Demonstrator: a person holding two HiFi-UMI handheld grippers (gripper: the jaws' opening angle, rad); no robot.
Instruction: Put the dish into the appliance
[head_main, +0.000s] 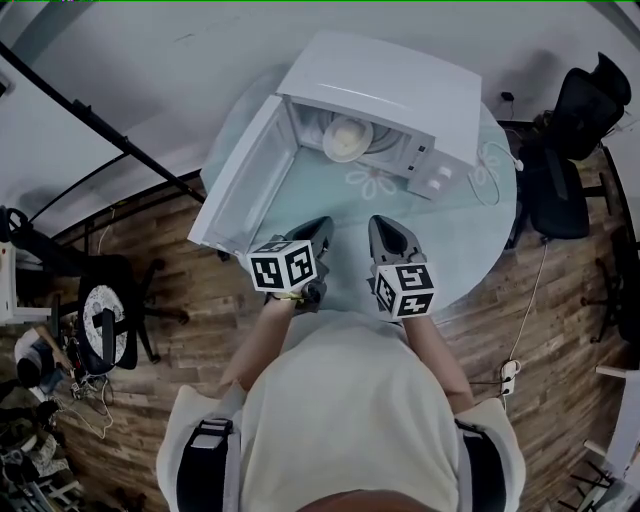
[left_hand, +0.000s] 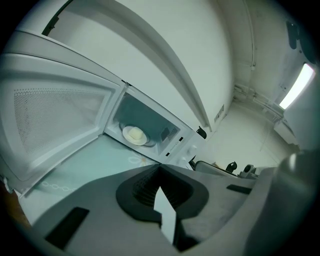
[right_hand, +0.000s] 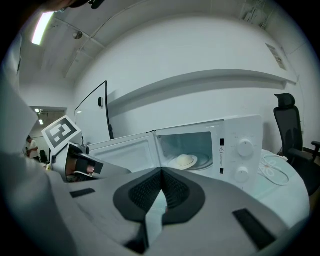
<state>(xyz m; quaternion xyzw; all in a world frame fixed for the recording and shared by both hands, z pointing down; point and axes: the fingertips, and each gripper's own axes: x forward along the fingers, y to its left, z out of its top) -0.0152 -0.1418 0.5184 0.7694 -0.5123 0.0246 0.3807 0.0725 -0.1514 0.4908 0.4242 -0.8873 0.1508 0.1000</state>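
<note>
Most of the job looks done. The dish (head_main: 347, 138) sits inside the microwave (head_main: 400, 95), low down in the oven space, with a pale round lump of food on top of it. No claw touches it. The microwave stands at the far side of the round worktop (head_main: 480, 235), which has a light green cloth on it. The microwave door (head_main: 245, 185) hangs wide open to the left. The left claw (head_main: 318, 228) is close to the person's body, well apart from the dish. Its two jaws are pressed together with nothing between them. The right claw (head_main: 386, 226) is just beside it, also back from the microwave. Its jaws are closed too and hold nothing. Both claws point toward the open oven. So the putting-in part seems finished, since the dish is all the way in and looks flat, not tipped. What may be left is to shut the door, if that counts as part of the job; the task only says to put the dish in. The door is on the left side, so the left claw looks like the handy one to push it. I cannot tell if the dish sits right in the middle of the oven.
</note>
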